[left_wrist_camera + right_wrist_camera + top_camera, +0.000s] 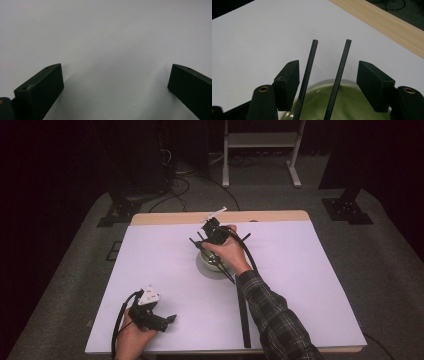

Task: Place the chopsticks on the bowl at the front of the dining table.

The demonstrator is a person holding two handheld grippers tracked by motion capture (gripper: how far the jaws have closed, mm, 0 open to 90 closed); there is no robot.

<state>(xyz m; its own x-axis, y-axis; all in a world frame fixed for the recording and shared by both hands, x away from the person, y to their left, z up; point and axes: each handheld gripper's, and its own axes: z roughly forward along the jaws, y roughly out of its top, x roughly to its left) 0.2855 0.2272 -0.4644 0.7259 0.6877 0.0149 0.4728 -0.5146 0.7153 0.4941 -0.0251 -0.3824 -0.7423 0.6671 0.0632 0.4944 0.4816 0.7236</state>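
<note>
A pale green bowl sits at the middle of the white-covered table. Two thin black chopsticks lie side by side across its rim, pointing toward the far left. My right gripper hangs over the bowl's far side. It is open, with both chopsticks between its jaws and neither pad pressing on them. My left gripper rests near the front left corner, open wide over bare white table.
A straight black strip lies on the table under the right forearm. The table's wooden far edge is bare. Beyond it are a white stand and cables on the grey floor.
</note>
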